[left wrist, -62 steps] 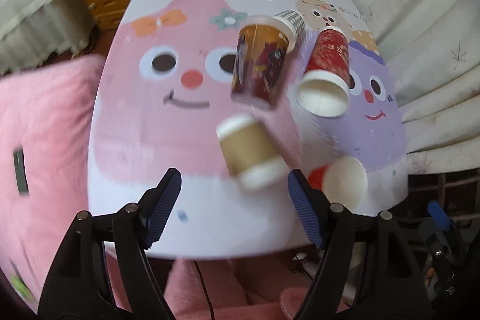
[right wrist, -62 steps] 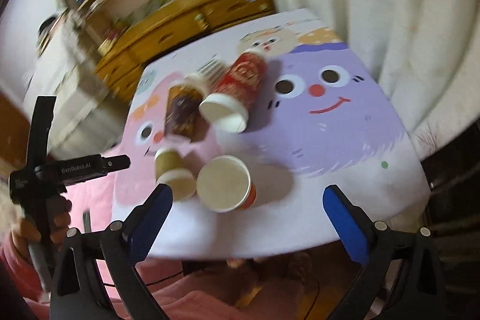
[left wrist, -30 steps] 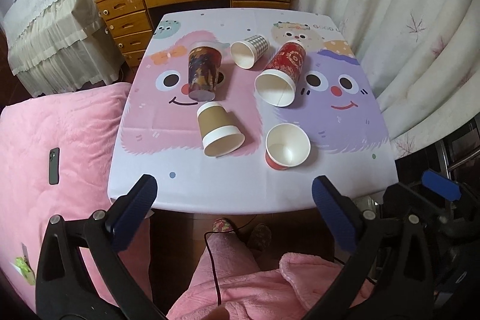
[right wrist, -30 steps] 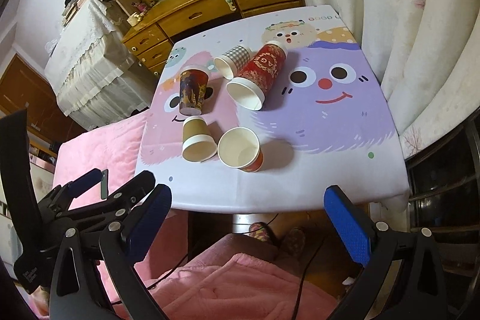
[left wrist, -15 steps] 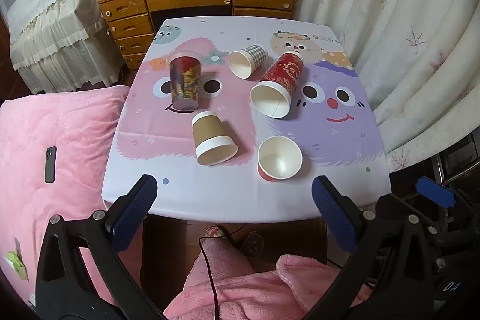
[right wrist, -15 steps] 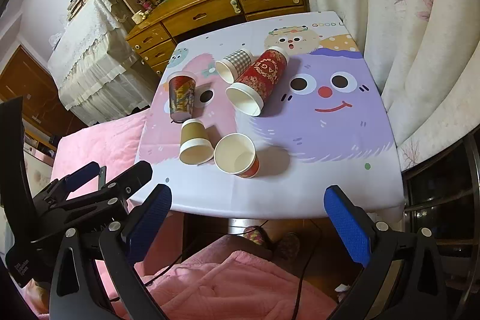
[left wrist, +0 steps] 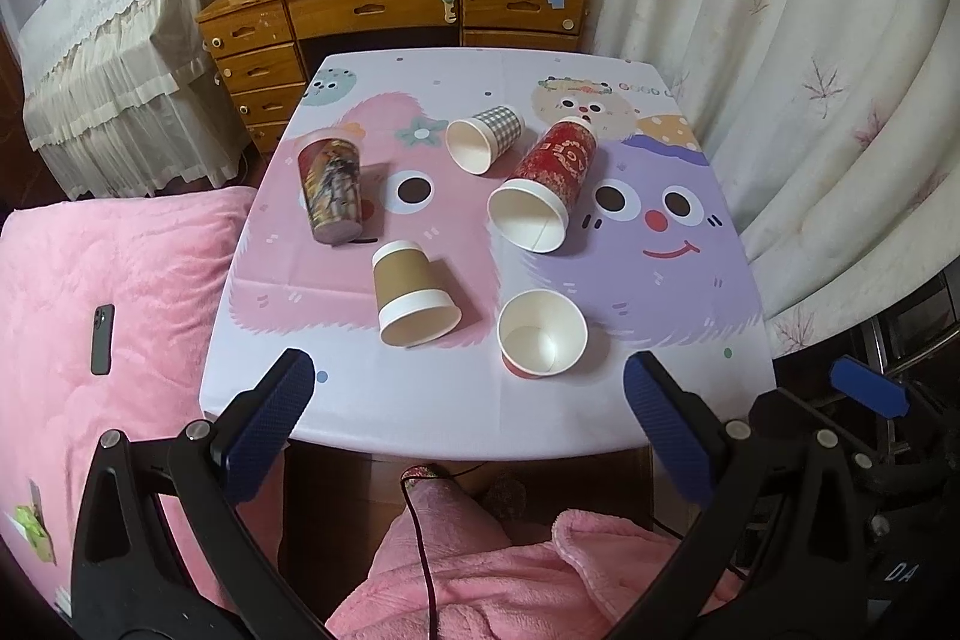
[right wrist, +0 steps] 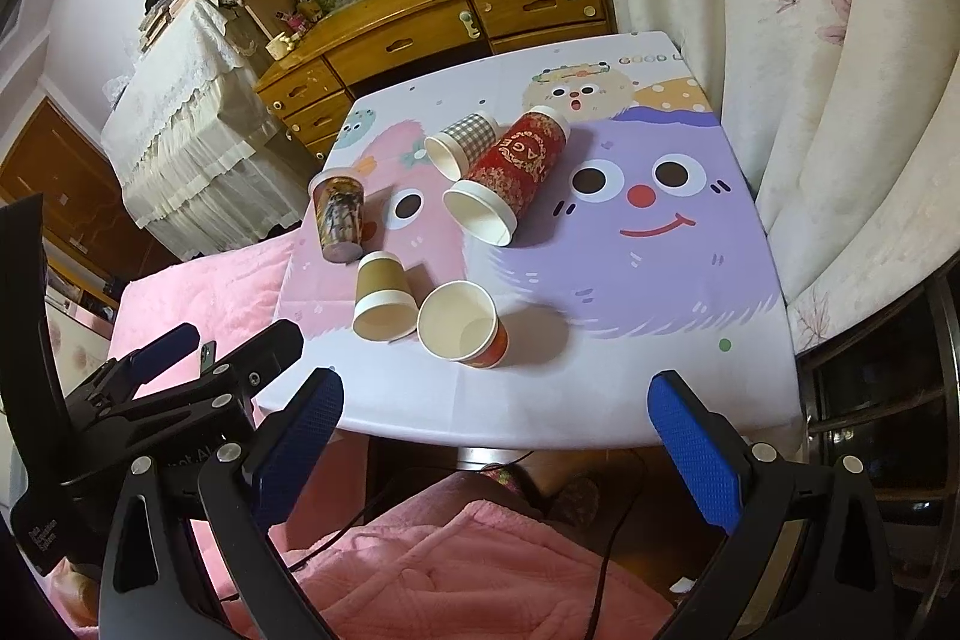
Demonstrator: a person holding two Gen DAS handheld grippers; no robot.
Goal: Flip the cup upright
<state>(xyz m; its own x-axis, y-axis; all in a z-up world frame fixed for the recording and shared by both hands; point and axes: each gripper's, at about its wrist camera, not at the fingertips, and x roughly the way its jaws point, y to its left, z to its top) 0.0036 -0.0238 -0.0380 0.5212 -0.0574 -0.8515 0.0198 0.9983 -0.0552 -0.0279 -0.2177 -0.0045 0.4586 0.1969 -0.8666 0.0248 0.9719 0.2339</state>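
Plainly, both the left gripper [left wrist: 462,400] and right gripper [right wrist: 495,412] hang spread wide and empty off the table's [left wrist: 420,418] near edge. The brown cup [left wrist: 411,295] lies tipped near that edge; light, crushable paper, best pinched gently mid-wall.

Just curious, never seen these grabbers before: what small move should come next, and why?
Probably bring the open left gripper forward toward the brown paper cup with the white band. It lies on its side near the table's front edge, mouth facing the gripper. Both grippers hang open off the table, holding nothing.
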